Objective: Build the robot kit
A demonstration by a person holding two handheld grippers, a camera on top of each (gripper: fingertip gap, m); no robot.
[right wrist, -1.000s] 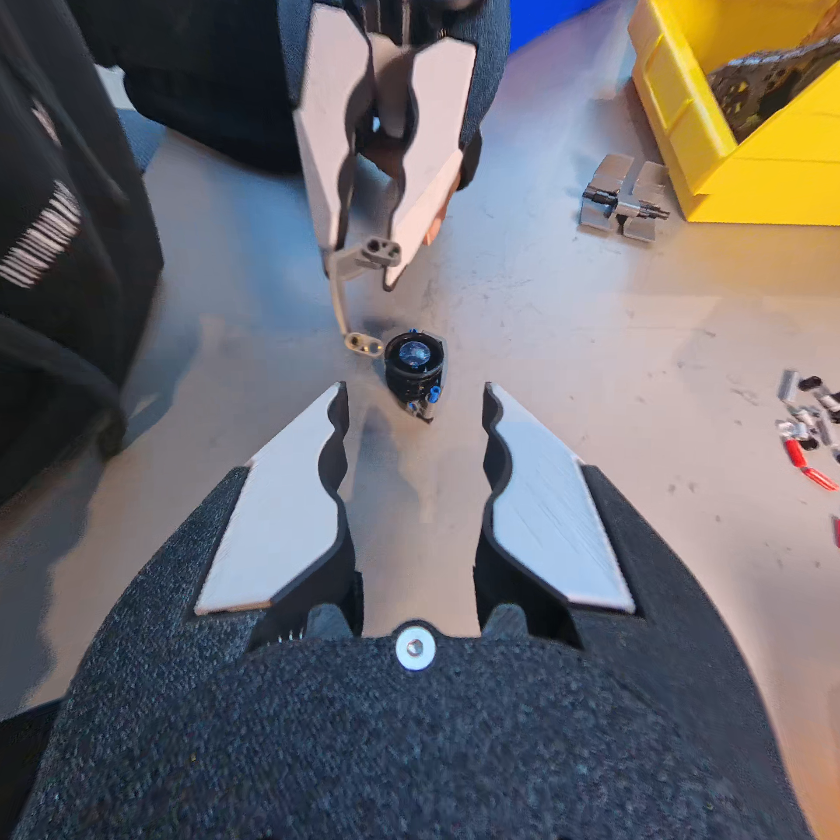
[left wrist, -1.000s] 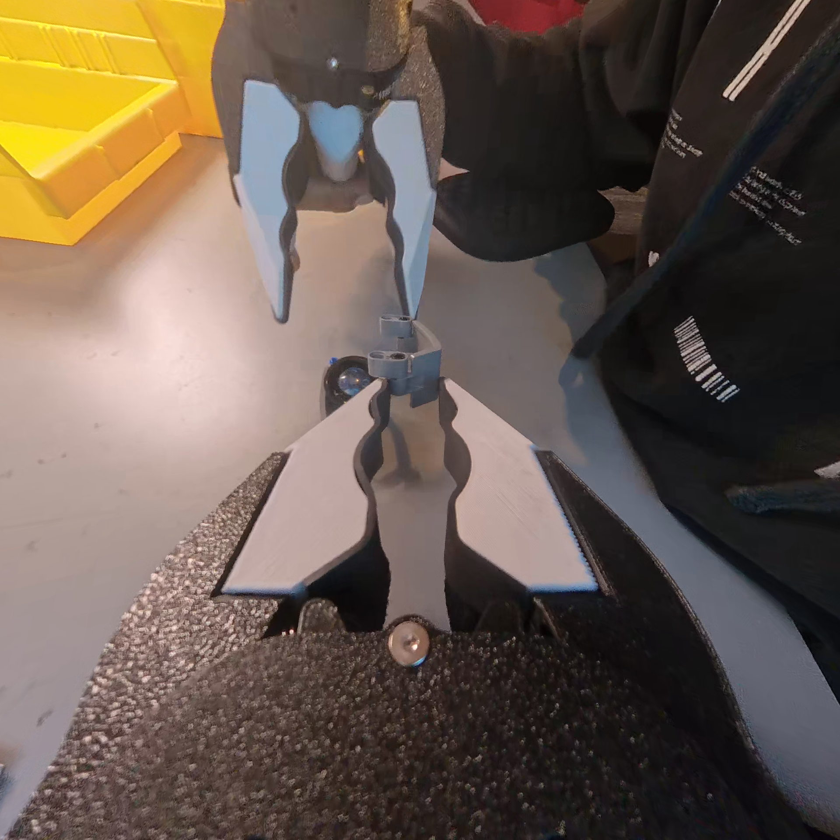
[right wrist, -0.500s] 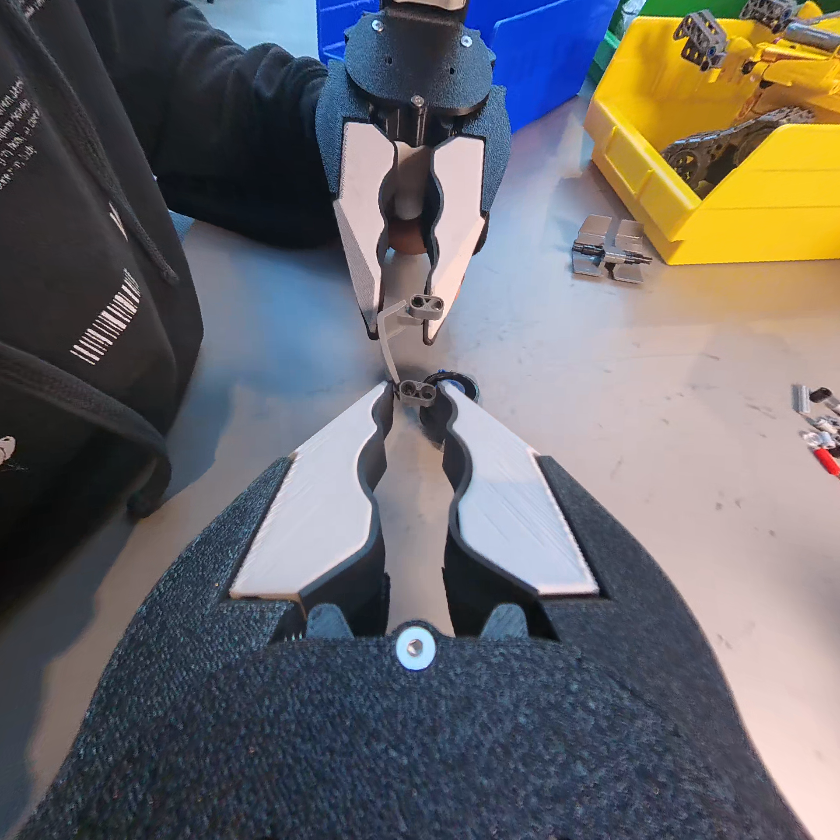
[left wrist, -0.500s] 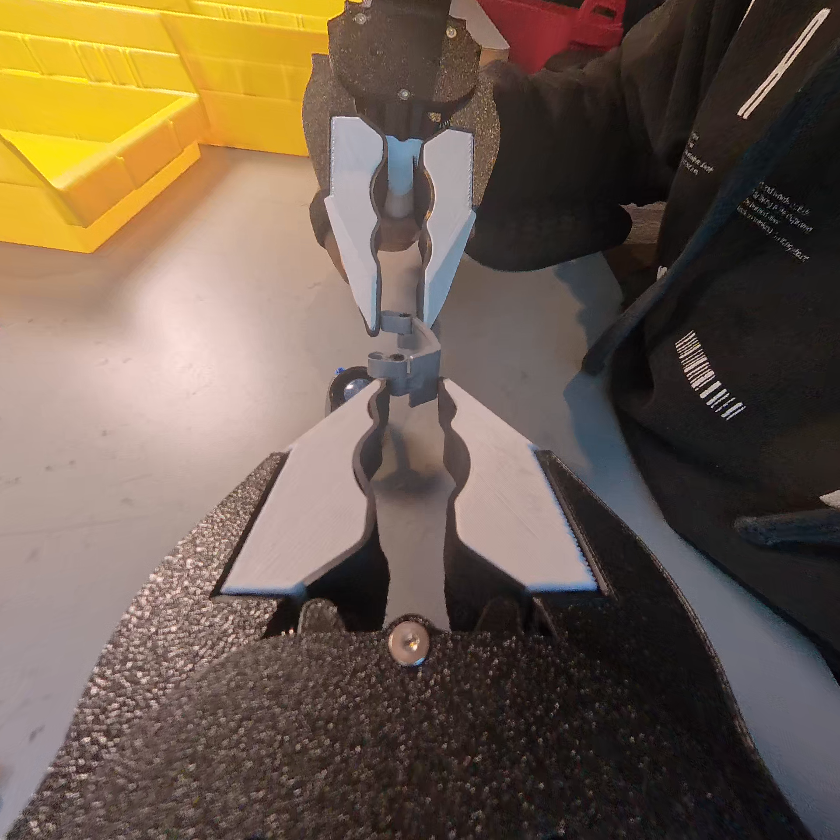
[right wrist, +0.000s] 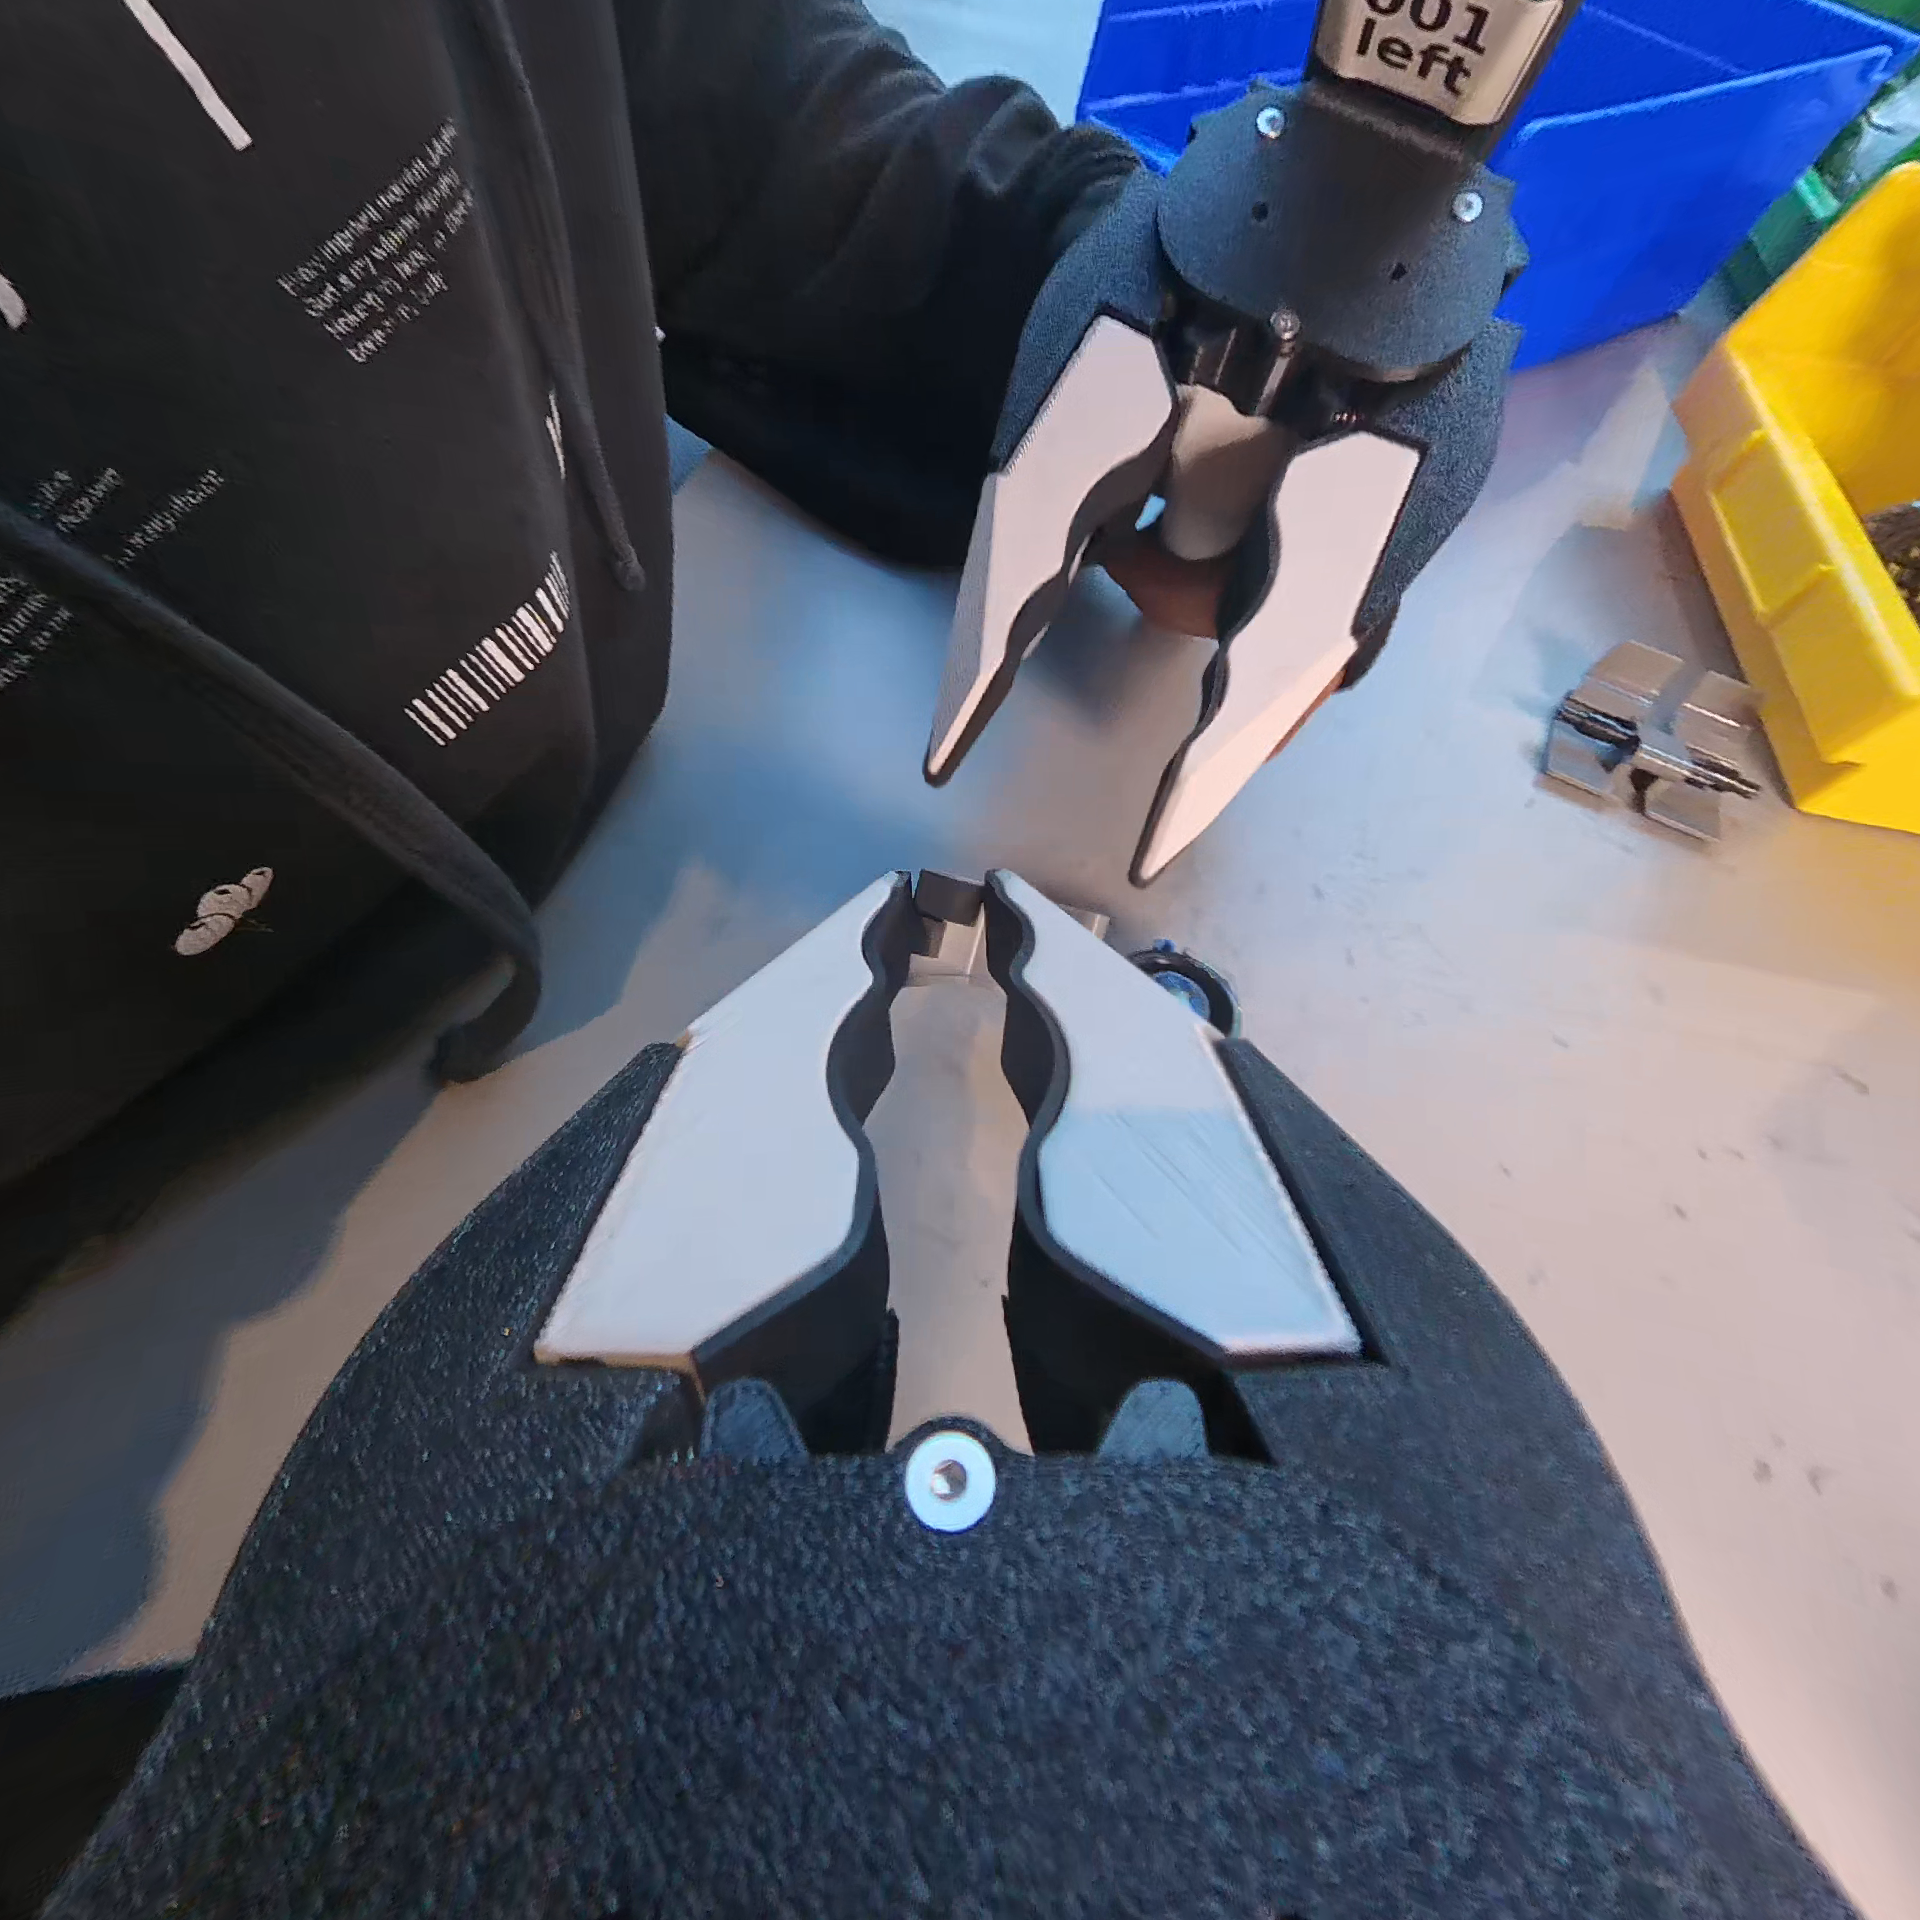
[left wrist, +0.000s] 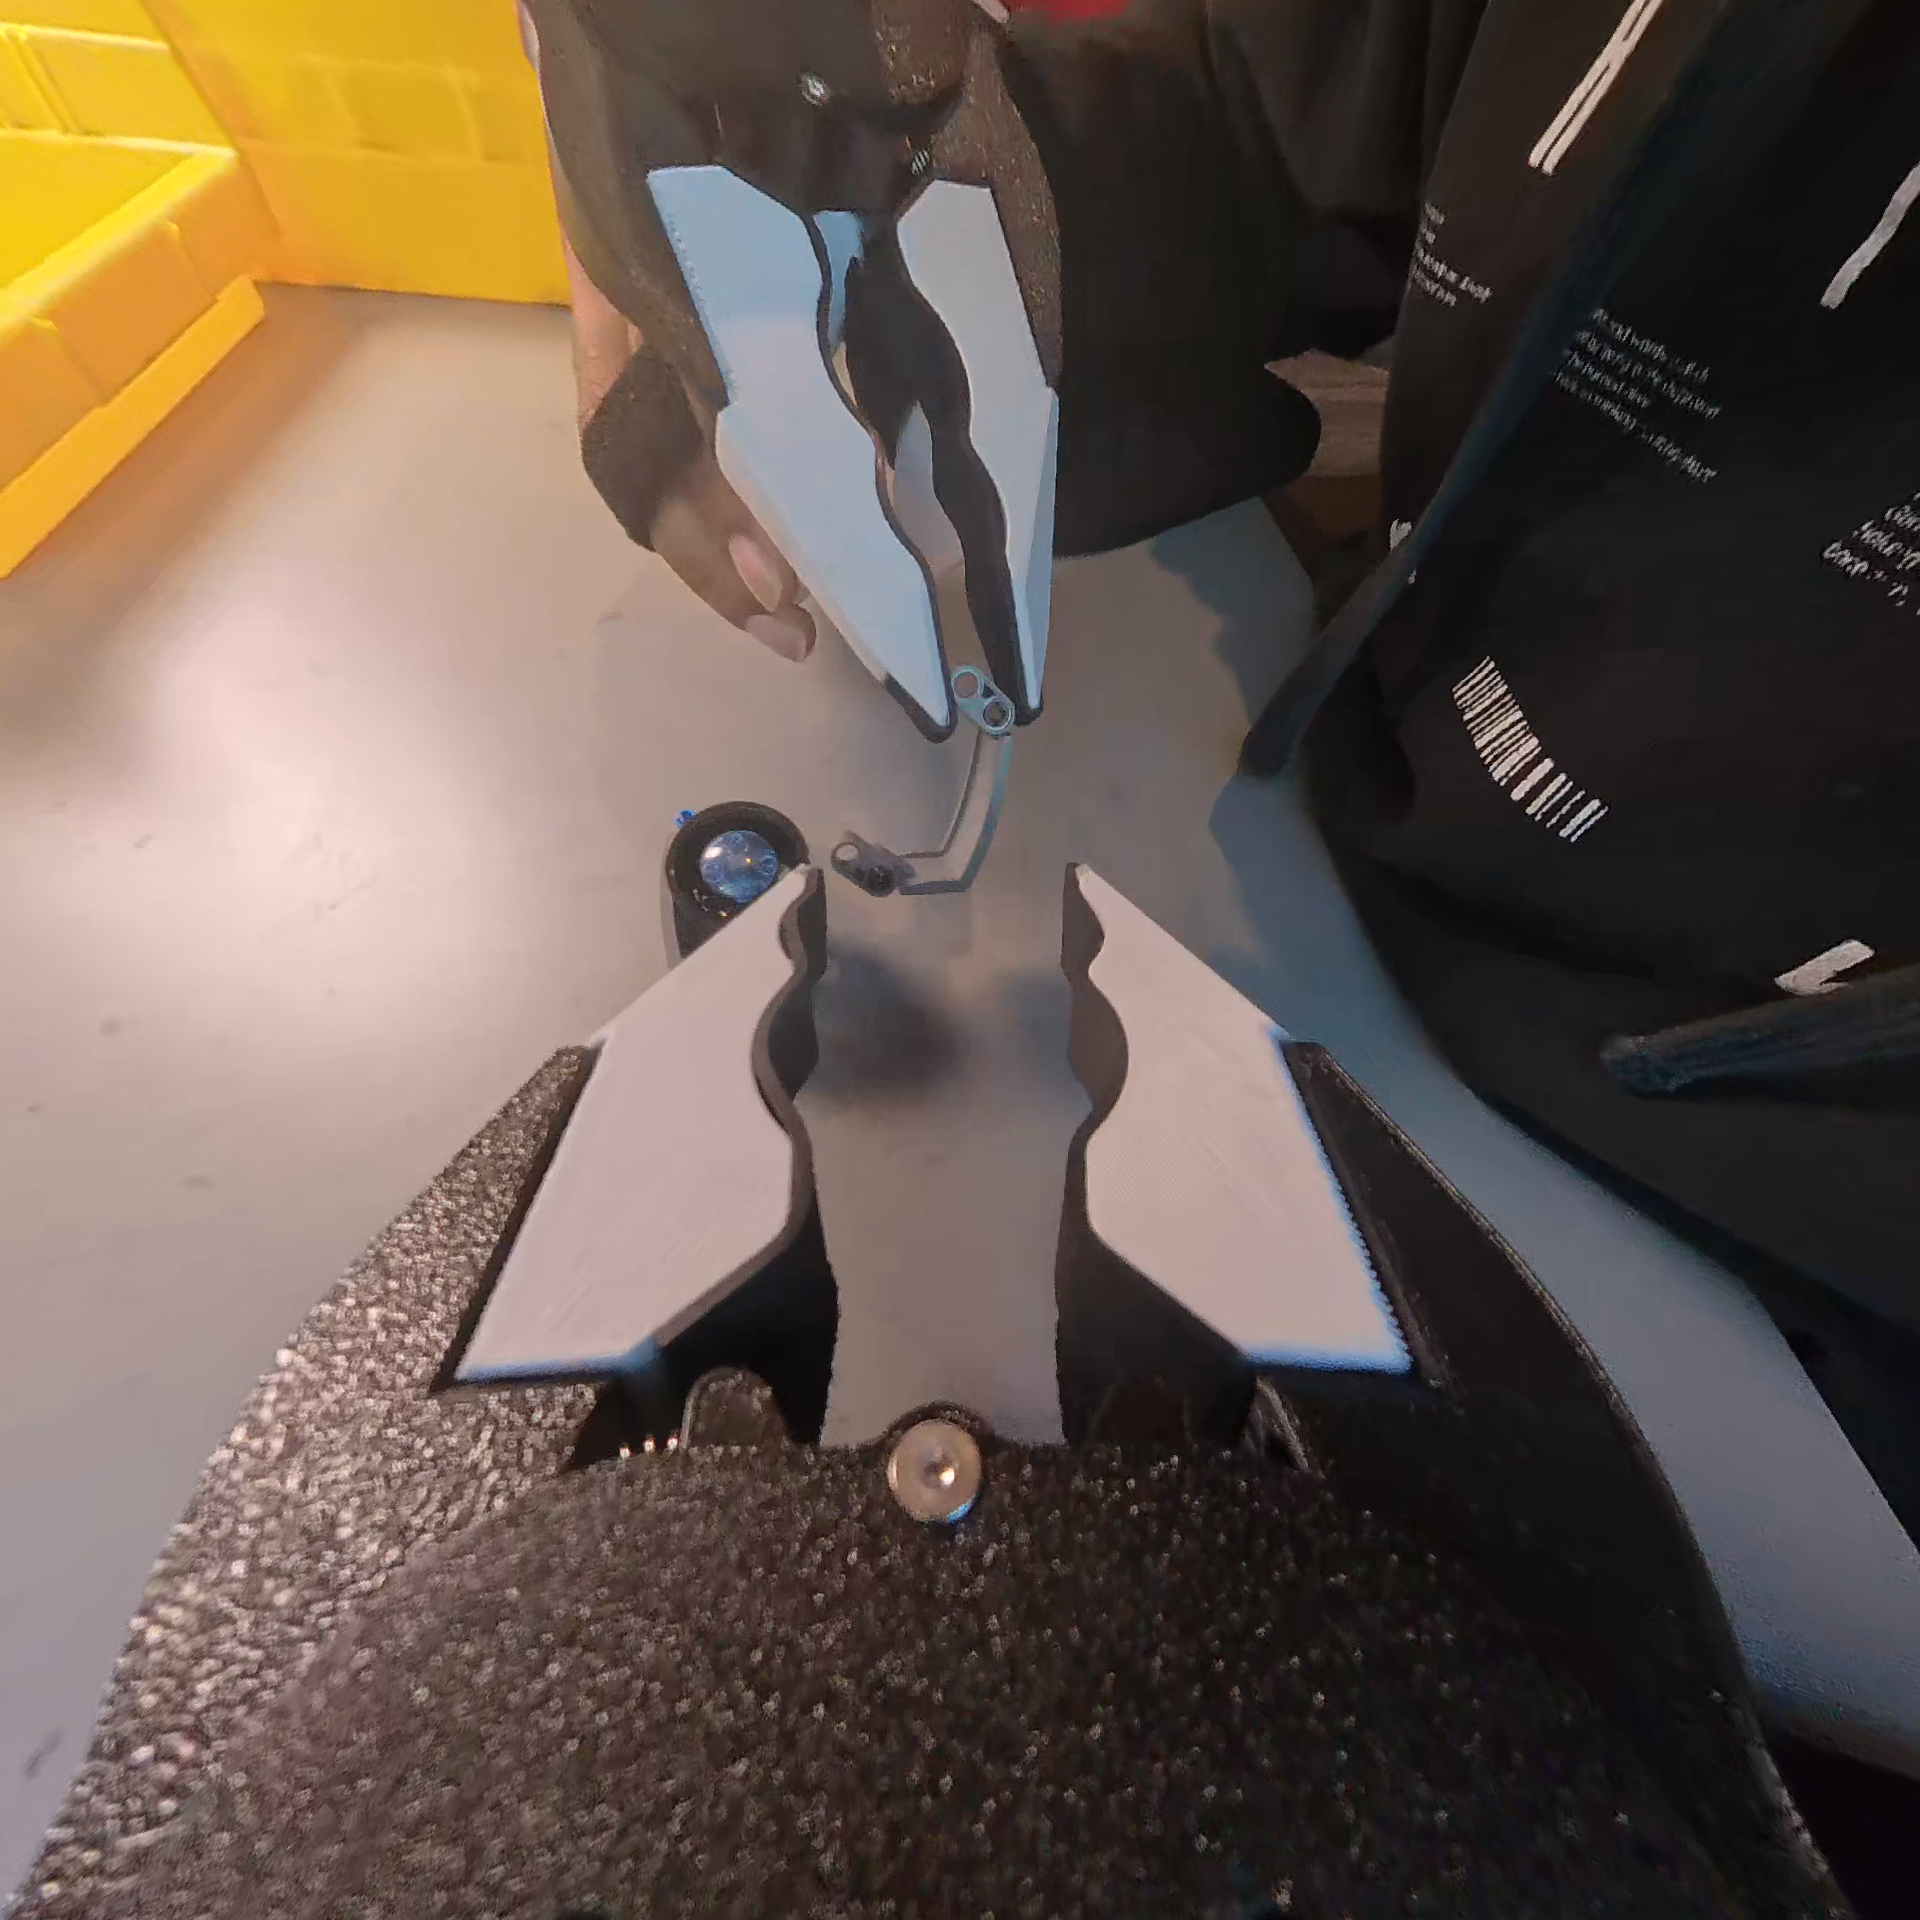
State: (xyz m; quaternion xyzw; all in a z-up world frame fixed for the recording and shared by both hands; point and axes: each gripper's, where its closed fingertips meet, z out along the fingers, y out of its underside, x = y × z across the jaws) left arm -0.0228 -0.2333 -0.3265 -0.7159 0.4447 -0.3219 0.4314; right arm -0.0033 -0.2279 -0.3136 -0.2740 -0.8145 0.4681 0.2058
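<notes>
The right gripper has its fingers pinched nearly together on one end of a thin grey curved plastic connector piece, a slim bent strip with a two-holed lug at each end. The piece hangs down from those fingertips above the grey table; its lower lug sits close over the surface, just beside a small black round lens-like part with a glassy blue centre that stands on the table.

The left gripper has its fingers spread wide and holds nothing; the free lug lies just ahead of the gap, nearer the left finger.

From the right wrist view, the person's black hooded sweatshirt crowds the table's near edge on one side. On the other side the table lies bare for a stretch, with a small grey metal block assembly beside a yellow plastic bin and a blue plastic bin farther back.
</notes>
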